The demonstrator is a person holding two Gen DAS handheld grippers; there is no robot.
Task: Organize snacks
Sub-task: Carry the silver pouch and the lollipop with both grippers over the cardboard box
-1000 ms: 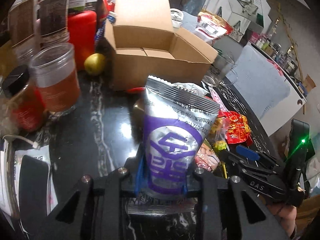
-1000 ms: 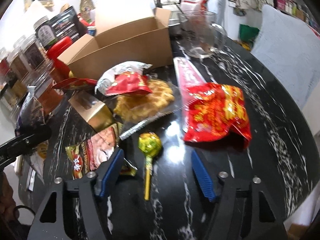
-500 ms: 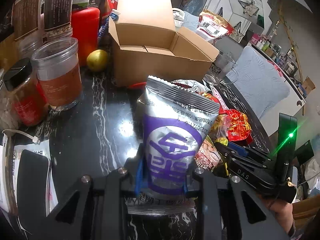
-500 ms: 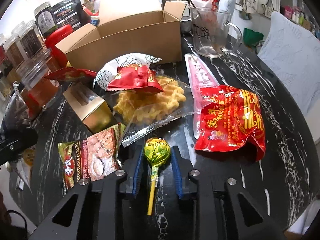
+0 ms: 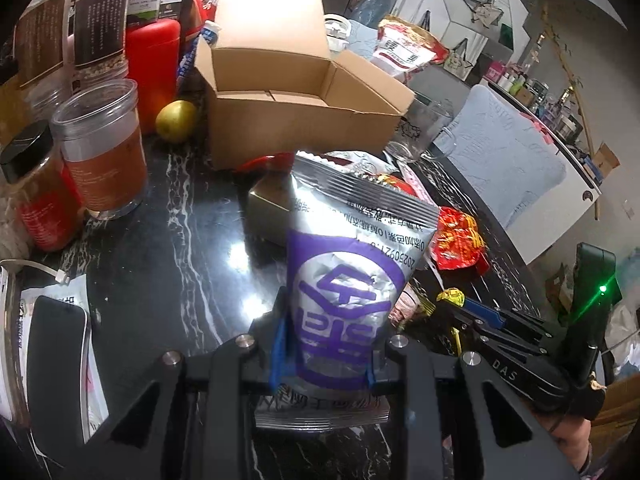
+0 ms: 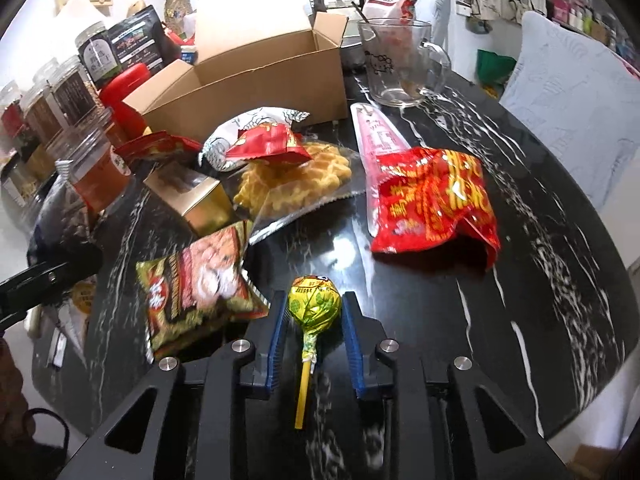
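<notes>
Right wrist | right gripper [image 6: 314, 316] clamps lollipop [image 6: 315, 305] | left gripper [image 5: 326, 344] clamps silver pouch [image 5: 348, 280]

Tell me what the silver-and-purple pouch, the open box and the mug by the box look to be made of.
Silver-and-purple pouch: likely metallised foil film; mirror-bright, creased, crimped top seal.
Open box: plain brown cardboard, matte, with folded flaps.
Mug: seemingly clear glass; the packet behind shows through, and the rim and handle glint.
</notes>
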